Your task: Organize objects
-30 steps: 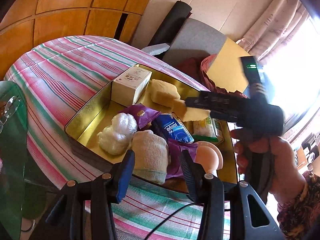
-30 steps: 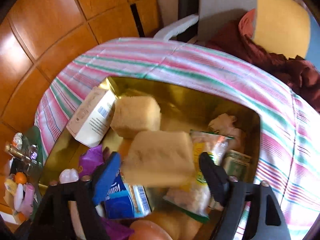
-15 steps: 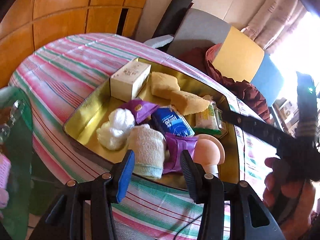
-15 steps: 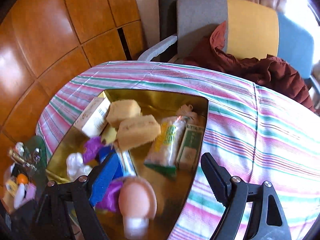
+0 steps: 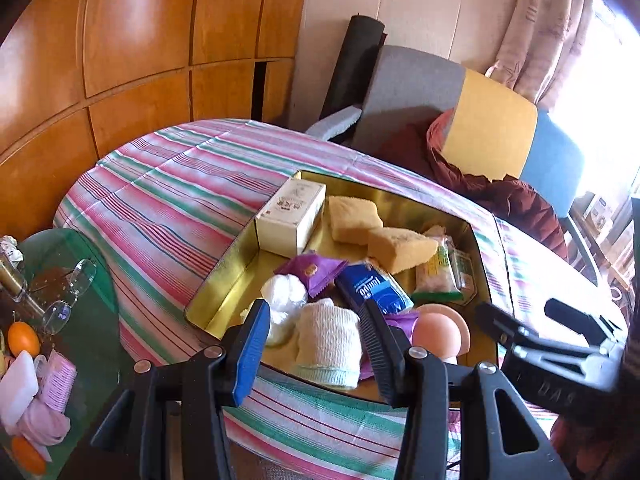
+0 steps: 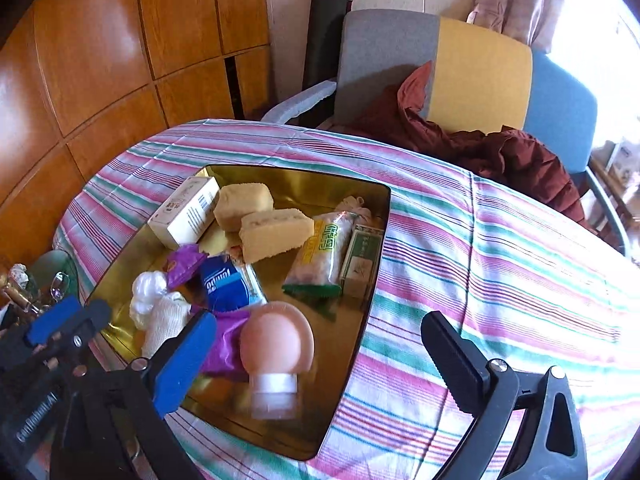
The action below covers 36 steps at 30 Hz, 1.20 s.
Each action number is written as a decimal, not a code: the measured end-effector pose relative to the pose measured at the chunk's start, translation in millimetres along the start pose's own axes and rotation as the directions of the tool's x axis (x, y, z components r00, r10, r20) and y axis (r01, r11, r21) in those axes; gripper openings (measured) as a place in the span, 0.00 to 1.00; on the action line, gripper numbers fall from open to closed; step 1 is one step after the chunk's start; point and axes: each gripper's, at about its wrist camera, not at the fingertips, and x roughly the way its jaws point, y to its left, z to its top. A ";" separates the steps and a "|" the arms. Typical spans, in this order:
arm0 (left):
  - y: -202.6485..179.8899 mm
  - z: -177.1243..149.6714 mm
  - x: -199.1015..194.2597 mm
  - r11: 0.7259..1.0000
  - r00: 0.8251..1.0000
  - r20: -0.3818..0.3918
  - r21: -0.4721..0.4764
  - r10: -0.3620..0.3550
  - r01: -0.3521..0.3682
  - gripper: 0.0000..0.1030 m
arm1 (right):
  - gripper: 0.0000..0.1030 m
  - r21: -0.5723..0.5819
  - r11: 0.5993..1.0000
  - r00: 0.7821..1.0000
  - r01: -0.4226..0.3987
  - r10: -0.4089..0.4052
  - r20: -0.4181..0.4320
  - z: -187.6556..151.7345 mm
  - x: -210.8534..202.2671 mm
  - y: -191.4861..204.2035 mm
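Observation:
A gold tray (image 5: pixel 228 276) (image 6: pixel 304 188) sits on the striped table. It holds two yellow sponges (image 5: pixel 400 246) (image 6: pixel 276 232), a white box (image 5: pixel 290 216), a blue tissue pack (image 6: pixel 224 284), a snack pack (image 6: pixel 324 252), a rolled white sock (image 5: pixel 328 340) and a pink bottle (image 6: pixel 274 344), which looks blurred. My right gripper (image 6: pixel 320 360) (image 5: pixel 516 307) hovers over the tray's near right corner. Its jaws are opening wide with nothing between them. My left gripper (image 5: pixel 316 344) hangs above the tray's near edge, its jaws partly apart and empty.
A chair (image 6: pixel 480 68) with a maroon jacket (image 6: pixel 500 152) stands behind the table. A glass side table (image 5: pixel 60 320) at the left carries spectacles, oranges and small items. Wooden wall panels (image 5: pixel 140 40) close the left side. Bare striped cloth (image 6: pixel 500 260) lies right of the tray.
My right gripper let go of the yellow sponge, which now rests in the tray, then drew back to the right with its jaws widening. My left gripper rose a little.

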 end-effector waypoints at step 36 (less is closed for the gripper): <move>-0.4 -0.6 1.7 0.994 0.991 -0.076 0.035 0.107 -0.105 0.46 | 1.00 0.077 0.992 0.993 0.103 -0.107 0.049 -6.1 -22.7 13.2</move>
